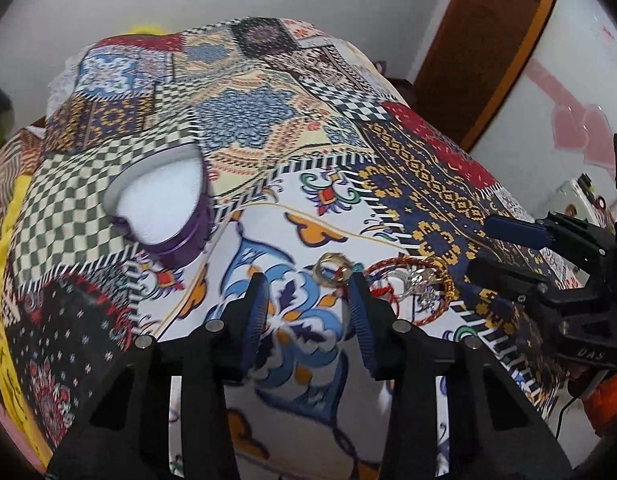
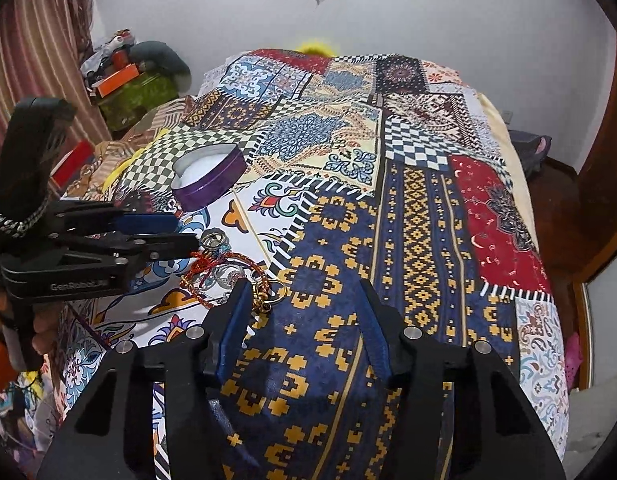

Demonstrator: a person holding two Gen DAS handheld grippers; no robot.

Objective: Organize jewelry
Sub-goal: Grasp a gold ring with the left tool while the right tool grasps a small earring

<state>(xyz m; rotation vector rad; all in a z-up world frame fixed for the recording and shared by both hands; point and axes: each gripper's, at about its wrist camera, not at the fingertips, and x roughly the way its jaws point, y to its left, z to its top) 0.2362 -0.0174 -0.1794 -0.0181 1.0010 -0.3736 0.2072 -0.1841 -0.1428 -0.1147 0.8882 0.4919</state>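
A small pile of jewelry lies on the patterned bedspread: a gold ring (image 1: 331, 268), red thread bracelets (image 1: 404, 280) and silver pieces (image 1: 422, 284). It also shows in the right wrist view (image 2: 228, 272). A purple heart-shaped tin (image 1: 164, 204), open with a white lining, sits to the left (image 2: 210, 176). My left gripper (image 1: 308, 280) is open, its right finger just beside the gold ring. My right gripper (image 2: 304, 292) is open and empty, its left finger next to the pile's gold charm (image 2: 262, 298).
The patchwork bedspread (image 2: 408, 200) covers the whole bed. Clutter and boxes (image 2: 124, 76) stand at the far left by a striped curtain. A wooden door frame (image 1: 480, 40) rises at the right. A white wall lies beyond the bed.
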